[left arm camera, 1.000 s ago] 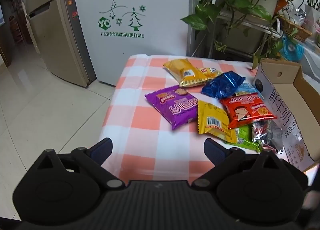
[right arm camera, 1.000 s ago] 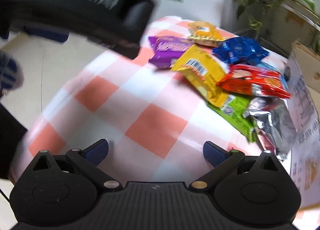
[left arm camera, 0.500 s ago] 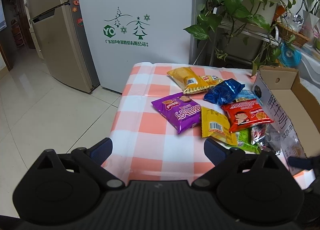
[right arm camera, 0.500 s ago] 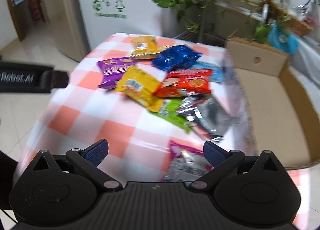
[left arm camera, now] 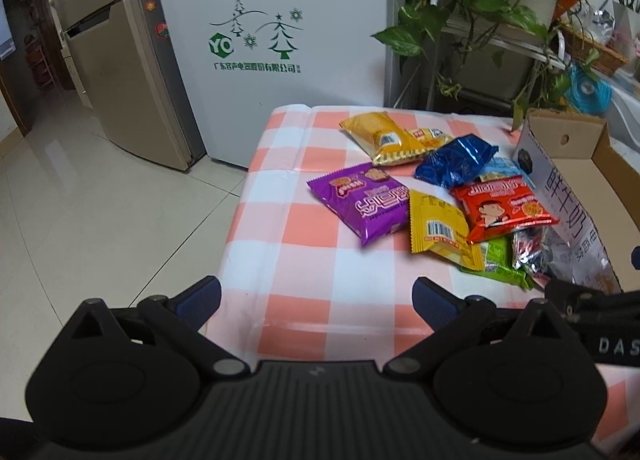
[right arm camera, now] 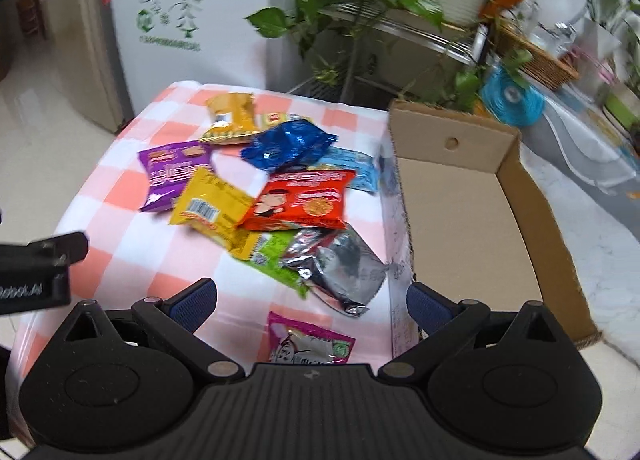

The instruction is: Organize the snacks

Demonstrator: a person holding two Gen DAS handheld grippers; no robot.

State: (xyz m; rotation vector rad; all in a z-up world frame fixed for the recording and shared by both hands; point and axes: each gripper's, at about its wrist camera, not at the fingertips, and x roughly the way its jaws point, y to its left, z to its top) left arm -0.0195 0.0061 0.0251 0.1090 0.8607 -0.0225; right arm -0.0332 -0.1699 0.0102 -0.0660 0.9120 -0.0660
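Several snack packets lie heaped on the checked tablecloth point(left arm camera: 320, 260): purple point(left arm camera: 366, 202), yellow point(left arm camera: 438, 226), red point(left arm camera: 500, 208), blue point(left arm camera: 456, 160), orange point(left arm camera: 384, 136) and green point(left arm camera: 500, 260). The right wrist view adds a silver packet point(right arm camera: 340, 264) and a pink one point(right arm camera: 308, 342) near the front edge. An open cardboard box point(right arm camera: 460, 228) stands right of the heap. My left gripper point(left arm camera: 316, 294) hovers over the cloth's near edge, its jaws opening with nothing between them. My right gripper point(right arm camera: 311, 300) hangs open above the pink packet, apart from it.
Behind the table stand a white fridge point(left arm camera: 272, 40), a steel fridge point(left arm camera: 108, 72) and a plant shelf point(right arm camera: 400, 20). Tiled floor point(left arm camera: 100, 200) lies left of the table. Part of the other tool's black body point(right arm camera: 36, 272) shows at the left edge of the right wrist view.
The right gripper has risen and swung right from low over the cloth; the box and pink packet have come into its view. The left gripper has hardly moved.
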